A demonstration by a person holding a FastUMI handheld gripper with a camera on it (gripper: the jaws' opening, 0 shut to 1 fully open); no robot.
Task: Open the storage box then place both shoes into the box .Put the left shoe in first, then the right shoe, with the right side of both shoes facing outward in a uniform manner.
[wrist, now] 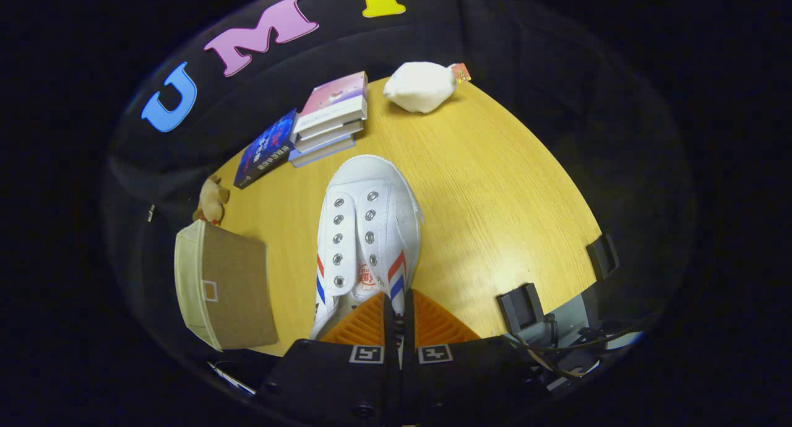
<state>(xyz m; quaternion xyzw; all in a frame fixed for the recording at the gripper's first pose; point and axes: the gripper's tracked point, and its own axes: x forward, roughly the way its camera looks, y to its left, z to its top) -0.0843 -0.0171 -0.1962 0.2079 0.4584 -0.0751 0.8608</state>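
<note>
A white canvas shoe (371,229) with red and blue side stripes and metal eyelets stretches ahead of my fingers, its toe pointing away over the wooden table (495,198). My gripper (399,319) is shut on the shoe's rear opening, with a thin part of the collar pinched between the two fingers. The heel is hidden behind the fingers. The storage box (226,288), brown fabric with a cream side, stands to the left of the shoe near the table's edge. I cannot tell whether its lid is open.
Beyond the shoe, a stack of books (331,117) has a blue book (266,148) leaning against it. A white plush (421,86) sits at the far edge, a small tan plush (212,202) beyond the box. Black clamps (523,306) grip the table's right edge.
</note>
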